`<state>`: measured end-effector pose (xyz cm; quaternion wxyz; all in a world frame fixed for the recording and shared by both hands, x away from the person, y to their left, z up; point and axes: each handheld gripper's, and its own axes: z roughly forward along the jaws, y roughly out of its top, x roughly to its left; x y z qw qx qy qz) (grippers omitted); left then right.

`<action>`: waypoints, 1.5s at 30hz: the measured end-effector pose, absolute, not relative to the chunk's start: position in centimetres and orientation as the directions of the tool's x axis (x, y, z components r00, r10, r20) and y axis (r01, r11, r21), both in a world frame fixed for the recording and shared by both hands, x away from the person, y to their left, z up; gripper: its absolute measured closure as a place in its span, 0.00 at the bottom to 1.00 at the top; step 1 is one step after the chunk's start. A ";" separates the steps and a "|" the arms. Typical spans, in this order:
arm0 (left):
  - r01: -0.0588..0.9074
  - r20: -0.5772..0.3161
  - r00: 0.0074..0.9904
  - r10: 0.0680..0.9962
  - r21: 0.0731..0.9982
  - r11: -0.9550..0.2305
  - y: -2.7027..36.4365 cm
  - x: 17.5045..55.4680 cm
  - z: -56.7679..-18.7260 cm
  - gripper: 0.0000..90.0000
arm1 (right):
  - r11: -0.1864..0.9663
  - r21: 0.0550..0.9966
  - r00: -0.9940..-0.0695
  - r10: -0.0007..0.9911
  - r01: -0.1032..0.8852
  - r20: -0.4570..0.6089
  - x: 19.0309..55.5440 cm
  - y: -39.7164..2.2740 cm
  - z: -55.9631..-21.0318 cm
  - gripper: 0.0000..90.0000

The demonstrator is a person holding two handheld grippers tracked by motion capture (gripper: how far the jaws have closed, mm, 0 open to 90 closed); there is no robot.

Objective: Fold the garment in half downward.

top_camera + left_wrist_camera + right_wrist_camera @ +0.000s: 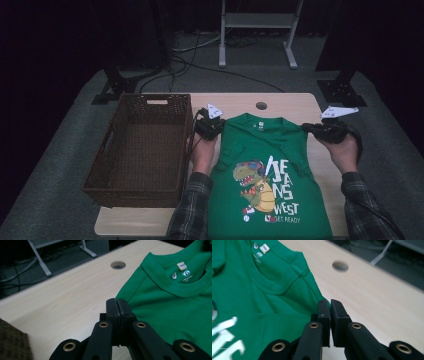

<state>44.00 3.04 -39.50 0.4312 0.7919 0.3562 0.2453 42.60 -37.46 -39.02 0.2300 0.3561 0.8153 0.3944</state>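
Observation:
A green T-shirt [260, 150] with a dinosaur print lies front up on the wooden table [295, 107], collar toward the far edge. My left gripper [219, 125] is at the shirt's left shoulder, jaws pressed together on the fabric edge [125, 293]. In the left gripper view the gripper [117, 301] shows the green cloth running in from the right. My right gripper [307, 128] is at the right shoulder. Its jaws [330, 302] are nearly together, with a sliver of green shirt [262, 297] caught at the tips. Both shoulders look slightly lifted.
A brown wicker basket [186, 145], nothing inside, stands on the left part of the table, close beside my left hand. A round cable hole [261, 105] sits near the far table edge. Metal stand legs [257, 45] and cables are on the floor beyond.

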 end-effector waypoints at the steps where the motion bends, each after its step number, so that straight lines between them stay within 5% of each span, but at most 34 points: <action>1: 0.345 0.087 0.627 0.774 0.860 -0.376 3.1 43.4 -38.6 1.00 | 0.437 0.813 -0.642 0.760 0.385 -0.104 42.4 -37.4 -38.4 0.98; 18: 0.404 0.041 0.676 0.736 0.814 -0.417 2.9 34.3 -39.9 1.00 | 0.393 0.790 -0.679 0.733 0.470 0.039 34.4 -37.9 -41.2 0.98; 27: 0.505 -0.034 0.697 0.716 0.732 -0.457 2.7 31.5 -45.0 1.00 | 0.461 0.703 -0.688 0.723 0.542 0.057 31.8 -37.6 -45.1 0.98; 45: 0.535 -0.060 0.681 0.730 0.721 -0.440 1.6 35.2 -47.1 1.00 | 0.506 0.669 -0.648 0.760 0.545 -0.048 36.3 -37.3 -46.5 0.98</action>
